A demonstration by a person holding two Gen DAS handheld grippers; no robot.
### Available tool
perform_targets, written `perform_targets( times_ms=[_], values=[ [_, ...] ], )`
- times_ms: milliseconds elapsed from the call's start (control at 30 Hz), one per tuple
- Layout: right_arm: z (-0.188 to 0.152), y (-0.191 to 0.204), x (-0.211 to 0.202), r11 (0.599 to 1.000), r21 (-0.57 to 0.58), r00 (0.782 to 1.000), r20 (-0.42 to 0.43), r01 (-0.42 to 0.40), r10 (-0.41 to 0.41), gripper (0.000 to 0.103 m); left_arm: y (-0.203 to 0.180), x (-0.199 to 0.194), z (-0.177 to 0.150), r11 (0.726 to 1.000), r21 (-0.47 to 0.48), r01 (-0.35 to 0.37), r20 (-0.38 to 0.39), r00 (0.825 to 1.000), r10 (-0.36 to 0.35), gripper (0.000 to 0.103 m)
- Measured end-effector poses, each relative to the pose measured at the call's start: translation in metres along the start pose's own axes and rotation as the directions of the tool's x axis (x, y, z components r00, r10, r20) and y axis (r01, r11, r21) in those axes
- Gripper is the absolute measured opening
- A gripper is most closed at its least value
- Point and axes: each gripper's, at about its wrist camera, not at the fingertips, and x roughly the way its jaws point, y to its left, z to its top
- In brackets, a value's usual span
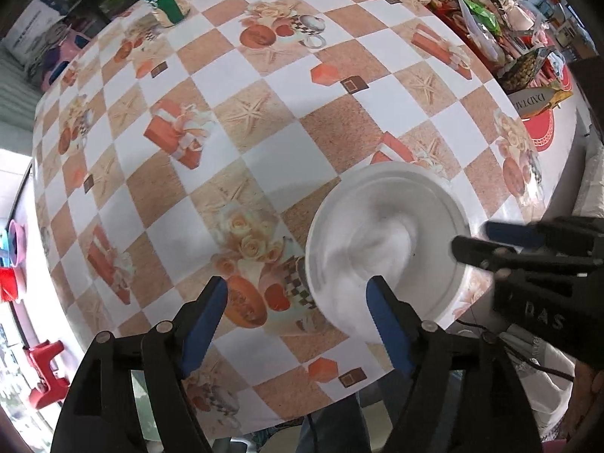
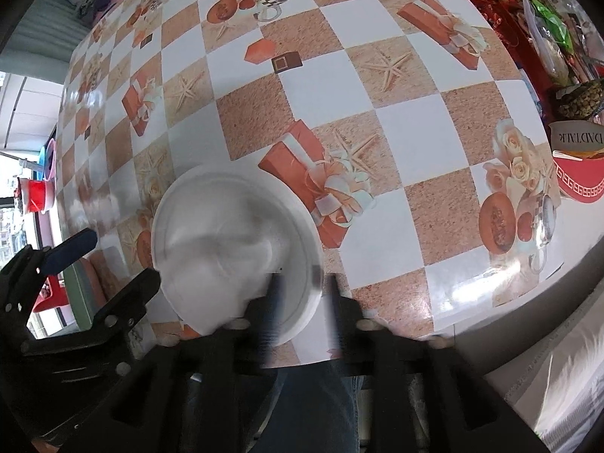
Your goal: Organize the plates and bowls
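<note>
A white bowl (image 1: 385, 249), round, glossy and blurred, sits near the table's (image 1: 264, 151) front edge, at about four o'clock in the left wrist view. The left gripper (image 1: 298, 321) points straight down, jaws apart, one blue pad over the bowl's near rim. The right gripper (image 2: 302, 302) points steeply down, jaws apart astride the bowl's five o'clock rim.
</note>
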Motion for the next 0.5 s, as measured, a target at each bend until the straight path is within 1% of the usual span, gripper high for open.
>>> perform_targets(
  times_ms=[33,67,133,200,267,300,333,500],
  values=[
    [0.000,-0.001,-0.001,1.000,0.000,1.000,0.007,0.001,-0.001,0.083,0.000,-0.001,-0.002,1.000,-0.001,0.002,-0.006,1.000,-0.002,0.080],
    [-0.001,-0.001,-0.004,1.000,0.002,1.000,0.021,-0.001,0.001,0.083,0.001,-0.001,-0.004,1.000,-0.006,0.008,-0.013,1.000,-0.008,0.081],
    [-0.002,-0.001,-0.006,1.000,0.002,1.000,0.020,-0.002,0.002,0.083,0.003,-0.001,-0.008,1.000,-0.019,0.018,-0.027,0.999,-0.018,0.081],
    [-0.003,0.000,-0.008,1.000,-0.001,1.000,0.023,-0.006,0.006,0.083,0.001,0.000,-0.011,0.999,-0.023,0.023,-0.034,0.999,-0.024,0.084],
    [-0.004,0.002,-0.009,1.000,-0.008,1.000,0.026,-0.004,0.004,0.083,0.001,0.000,-0.012,0.999,-0.025,0.028,-0.039,0.999,-0.029,0.092],
    [-0.004,0.003,-0.010,1.000,-0.011,1.000,0.030,-0.006,0.006,0.091,0.002,0.001,-0.013,0.999,-0.028,0.028,-0.043,0.999,-0.029,0.095],
    [-0.005,0.004,-0.011,1.000,-0.014,0.999,0.034,-0.008,0.008,0.103,0.004,0.001,-0.013,0.999,-0.033,0.025,-0.048,0.999,-0.027,0.103],
    [-0.008,0.009,-0.019,0.999,-0.047,0.997,0.081,0.012,-0.008,0.103,0.011,0.001,-0.012,0.999,-0.049,0.014,-0.052,0.999,-0.016,0.103]
  ],
)
